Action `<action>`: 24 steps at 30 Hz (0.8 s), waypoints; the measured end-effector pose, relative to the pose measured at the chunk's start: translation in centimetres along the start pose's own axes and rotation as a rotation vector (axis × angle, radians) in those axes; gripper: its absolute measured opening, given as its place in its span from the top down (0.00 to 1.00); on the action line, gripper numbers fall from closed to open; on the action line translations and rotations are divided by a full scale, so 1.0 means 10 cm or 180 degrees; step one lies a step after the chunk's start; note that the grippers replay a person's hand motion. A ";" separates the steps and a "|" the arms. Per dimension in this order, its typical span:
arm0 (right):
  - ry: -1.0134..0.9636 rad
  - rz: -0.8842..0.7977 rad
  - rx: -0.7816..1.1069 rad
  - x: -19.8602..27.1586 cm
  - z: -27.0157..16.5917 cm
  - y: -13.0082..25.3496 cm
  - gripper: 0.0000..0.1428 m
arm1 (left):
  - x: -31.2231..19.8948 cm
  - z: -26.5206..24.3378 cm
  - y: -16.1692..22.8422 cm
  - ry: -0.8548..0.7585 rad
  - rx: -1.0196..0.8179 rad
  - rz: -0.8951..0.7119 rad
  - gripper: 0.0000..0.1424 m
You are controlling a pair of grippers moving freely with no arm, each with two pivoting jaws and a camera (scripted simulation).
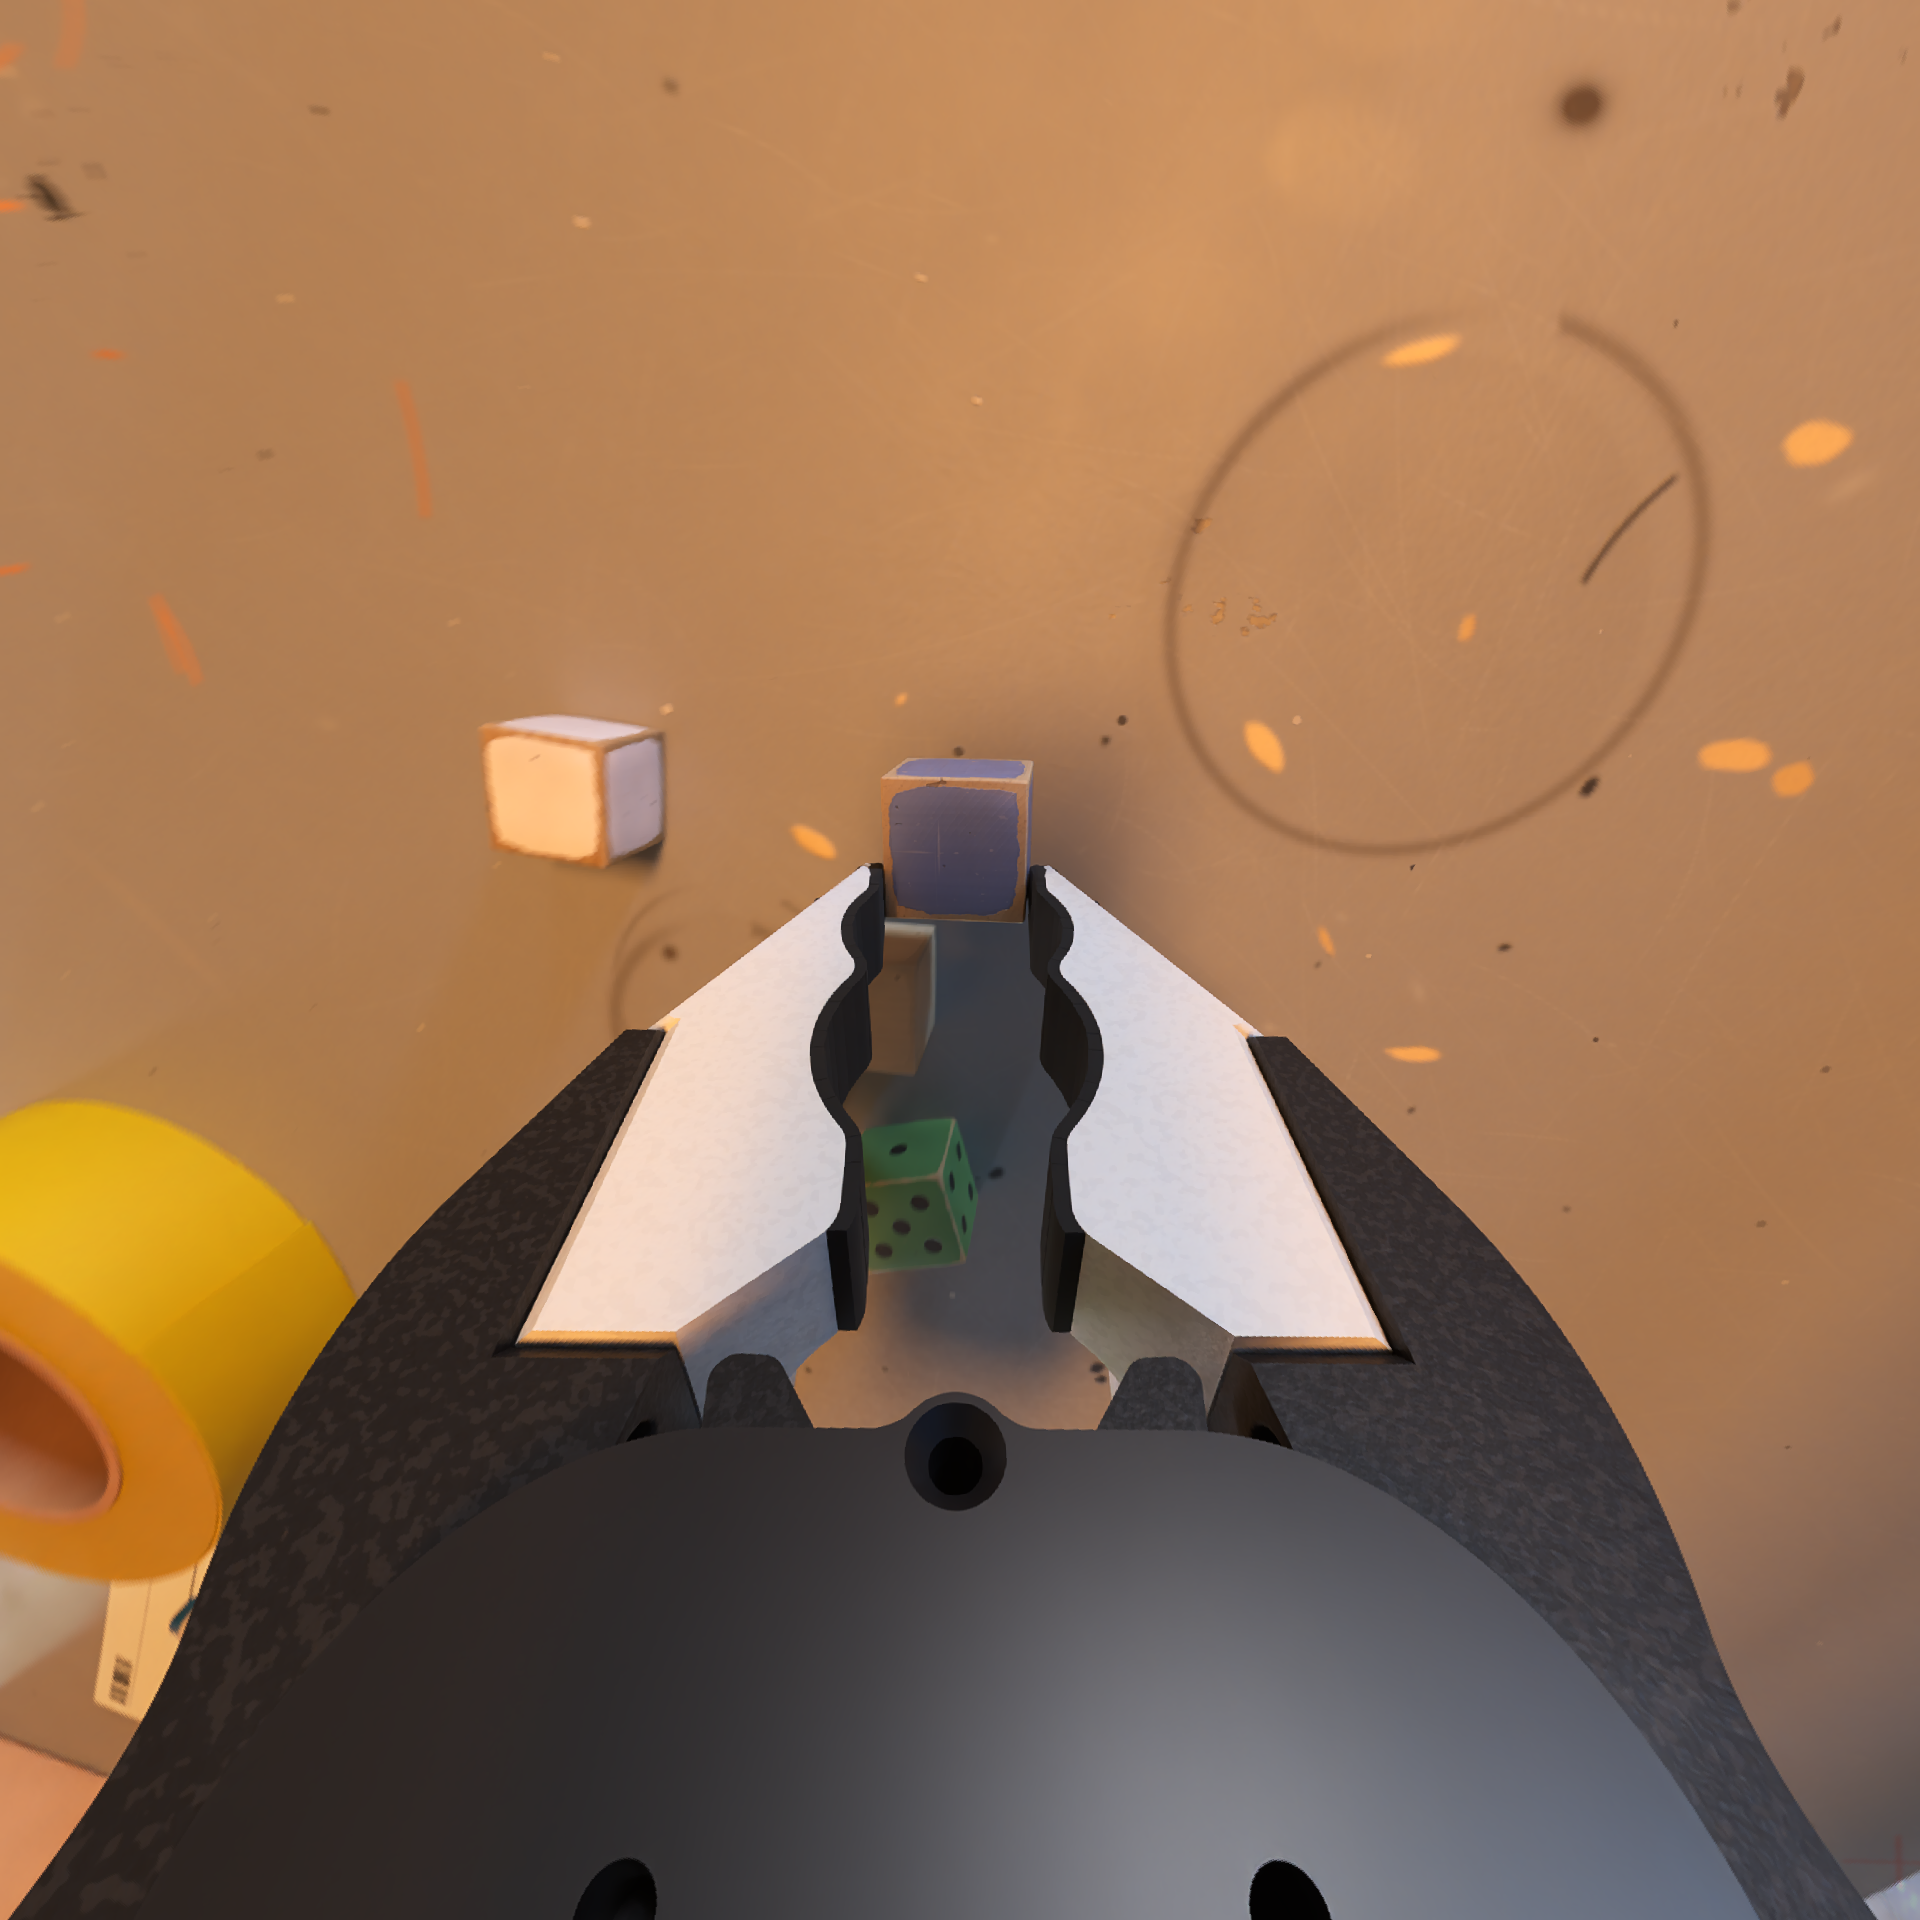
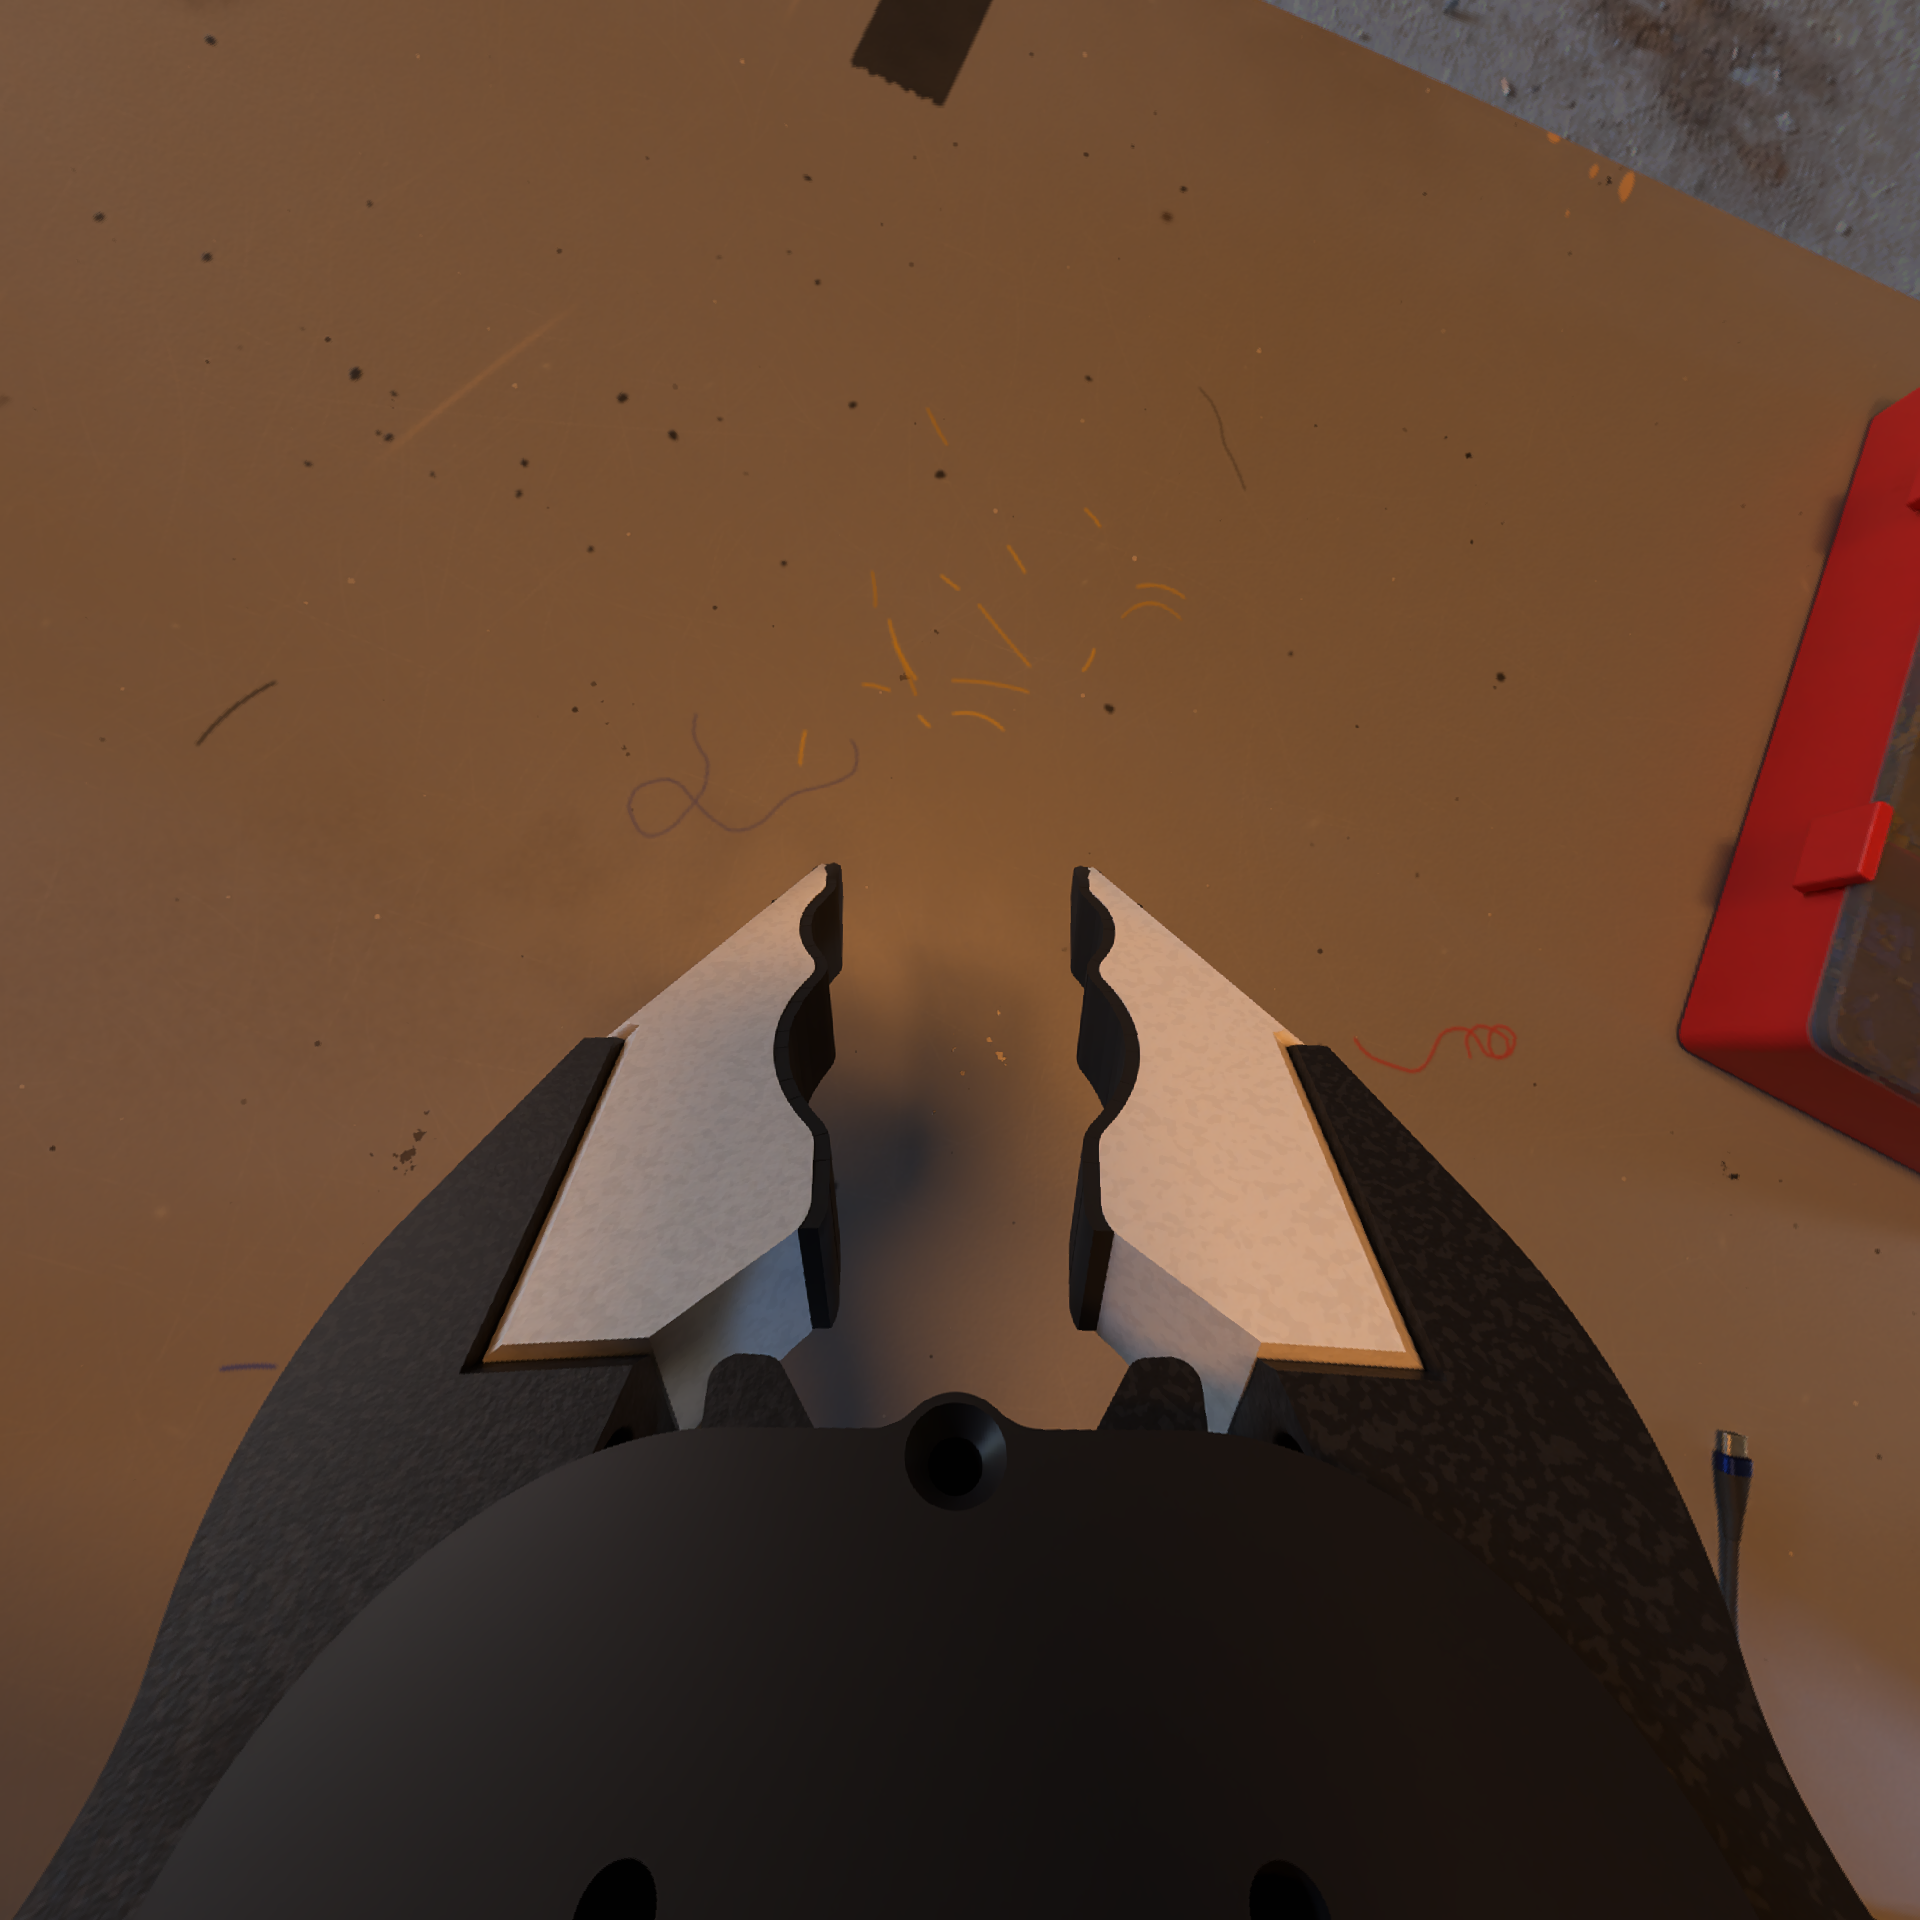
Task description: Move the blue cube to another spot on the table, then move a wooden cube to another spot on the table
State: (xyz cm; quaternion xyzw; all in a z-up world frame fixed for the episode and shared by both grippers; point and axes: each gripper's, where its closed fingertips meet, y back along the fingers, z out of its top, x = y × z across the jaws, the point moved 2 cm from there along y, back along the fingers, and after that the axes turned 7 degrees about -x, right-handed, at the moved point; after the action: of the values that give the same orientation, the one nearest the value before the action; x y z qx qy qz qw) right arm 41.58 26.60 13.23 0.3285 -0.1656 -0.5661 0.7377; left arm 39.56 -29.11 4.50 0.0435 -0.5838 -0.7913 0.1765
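In the left wrist view the blue cube, with wooden edges, sits between the tips of my left gripper, whose fingers close on its two sides. I cannot tell whether it touches the brown table. A wooden cube with pale faces stands on the table to the left. Another wooden cube shows partly behind the left finger. My right gripper is open and empty above bare table; no cube shows in its view.
A green die lies below, between my left fingers. A yellow tape roll lies on a white box at lower left. In the right wrist view are a red case, a black tape strip, a cable end and the table's edge at upper right.
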 end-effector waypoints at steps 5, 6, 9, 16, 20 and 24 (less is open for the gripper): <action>-0.0029 0.0001 -0.0030 -0.02 0.01 0.04 0.69 | 0.17 0.04 0.45 0.0223 -0.0249 0.0548 0.81; -0.0040 0.0006 -0.0046 -0.03 0.01 0.06 0.69 | 0.20 0.04 0.60 0.0258 -0.0289 0.0719 0.81; -0.0076 0.0032 -0.0099 -0.05 0.03 0.12 0.69 | 0.18 0.18 1.13 0.0332 -0.0549 0.1283 0.81; -0.0142 0.0067 -0.0440 -0.14 0.14 0.38 0.70 | -0.87 1.64 1.53 -0.0617 -0.2012 0.0860 0.81; -0.0155 0.0102 -0.0666 -0.22 0.17 0.55 0.69 | -1.43 2.36 0.93 -0.0793 -0.1839 0.0102 0.81; -0.0273 0.0188 -0.0791 -0.33 0.13 0.66 0.68 | -1.76 2.76 0.25 -0.0843 -0.1332 -0.0599 0.81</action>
State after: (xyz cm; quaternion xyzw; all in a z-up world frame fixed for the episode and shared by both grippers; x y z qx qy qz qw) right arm 44.55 30.22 19.05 0.2051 -0.1352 -0.5738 0.7813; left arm 49.00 1.16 13.16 -0.0437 -0.4188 -0.9065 0.0294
